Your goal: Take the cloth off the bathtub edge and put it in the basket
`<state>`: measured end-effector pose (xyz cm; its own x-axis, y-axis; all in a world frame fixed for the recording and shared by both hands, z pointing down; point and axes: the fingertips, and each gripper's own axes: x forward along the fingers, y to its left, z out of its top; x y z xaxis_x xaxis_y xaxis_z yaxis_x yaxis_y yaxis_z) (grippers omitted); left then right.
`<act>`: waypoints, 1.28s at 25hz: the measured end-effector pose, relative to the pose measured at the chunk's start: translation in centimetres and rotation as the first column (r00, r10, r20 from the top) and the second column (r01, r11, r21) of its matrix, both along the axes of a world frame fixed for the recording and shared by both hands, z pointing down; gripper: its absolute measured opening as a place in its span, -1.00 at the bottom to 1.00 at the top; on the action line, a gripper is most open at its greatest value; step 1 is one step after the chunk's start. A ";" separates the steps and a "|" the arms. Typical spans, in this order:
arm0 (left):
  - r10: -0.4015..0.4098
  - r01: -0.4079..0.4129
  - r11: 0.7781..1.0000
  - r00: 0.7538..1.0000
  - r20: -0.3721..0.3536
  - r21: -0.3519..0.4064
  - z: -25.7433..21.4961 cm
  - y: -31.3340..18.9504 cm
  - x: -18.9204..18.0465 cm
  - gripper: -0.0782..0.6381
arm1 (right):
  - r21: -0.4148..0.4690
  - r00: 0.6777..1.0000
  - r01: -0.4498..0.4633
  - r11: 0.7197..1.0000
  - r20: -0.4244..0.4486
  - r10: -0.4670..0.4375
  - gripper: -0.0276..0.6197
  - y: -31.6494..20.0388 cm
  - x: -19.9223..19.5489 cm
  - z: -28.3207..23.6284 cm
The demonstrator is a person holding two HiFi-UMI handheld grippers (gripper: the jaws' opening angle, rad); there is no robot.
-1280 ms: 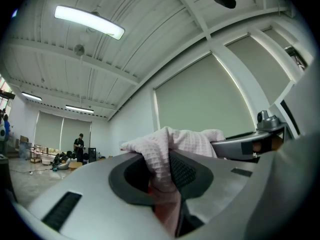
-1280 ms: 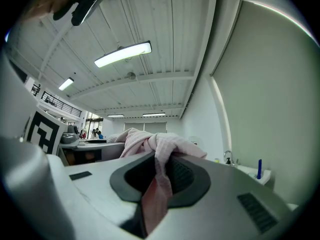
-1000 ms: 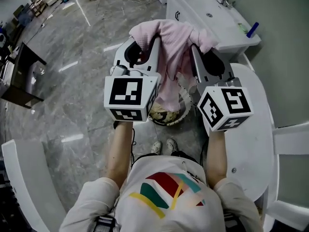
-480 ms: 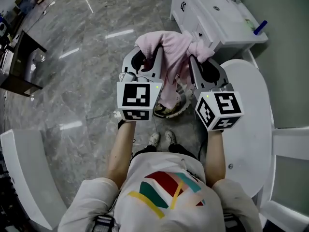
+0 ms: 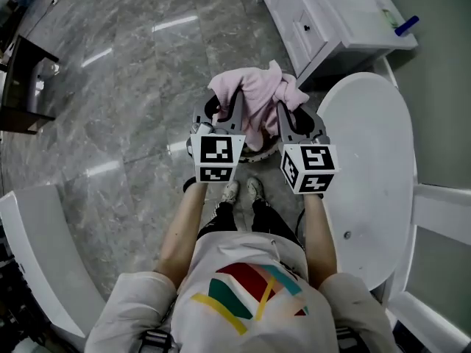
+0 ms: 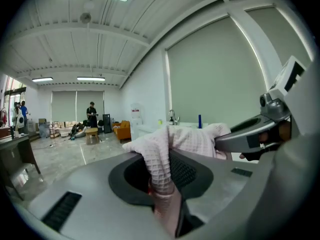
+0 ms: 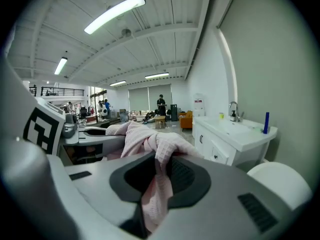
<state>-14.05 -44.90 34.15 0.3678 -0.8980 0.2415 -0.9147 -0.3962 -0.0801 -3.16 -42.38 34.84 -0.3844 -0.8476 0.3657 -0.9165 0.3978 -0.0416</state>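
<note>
Both grippers hold a pink waffle-weave cloth (image 5: 256, 98) up in the air in front of the person. My left gripper (image 5: 237, 100) is shut on its left part, and the cloth (image 6: 167, 151) runs down between the jaws. My right gripper (image 5: 280, 107) is shut on the right part, where a fold of cloth (image 7: 156, 156) hangs through the jaws. The bunched cloth spans the gap between the two grippers. Below it on the floor, just ahead of the person's feet, a sliver of the round basket (image 5: 259, 153) shows. The white bathtub (image 5: 368, 175) lies to the right.
A white vanity cabinet (image 5: 331, 20) with a sink and a blue bottle (image 5: 406, 26) stands beyond the tub. A dark table (image 5: 26, 87) is at the far left, a white fixture (image 5: 44, 256) at the near left. People stand far off across the hall (image 6: 92, 115).
Both grippers with the cloth have come closer together and look smaller and farther below the head camera. The basket has slid mostly out of sight under the cloth and grippers.
</note>
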 end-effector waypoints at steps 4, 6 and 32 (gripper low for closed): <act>-0.010 0.014 0.993 0.999 0.034 -0.121 5.7 0.3 0.0 -0.52 | -0.104 1.000 -0.010 0.995 -0.026 0.008 -0.71 0.4 0.1 5.8; -0.008 0.017 0.986 0.998 0.055 -0.166 8.2 0.5 0.0 -0.52 | -0.150 0.999 -0.020 0.988 -0.040 0.014 -0.71 0.5 0.2 8.4; 0.021 0.045 0.838 0.993 0.116 -0.543 25.2 3.2 0.0 -0.52 | -0.460 0.994 -0.083 0.884 -0.100 0.041 -0.71 2.4 0.9 24.1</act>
<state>-14.00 -41.74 59.35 0.2985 -0.6135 0.7311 -0.9175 -0.3954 0.0428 -2.29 -40.01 58.97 -0.2861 -0.5947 0.7513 -0.9471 0.2944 -0.1276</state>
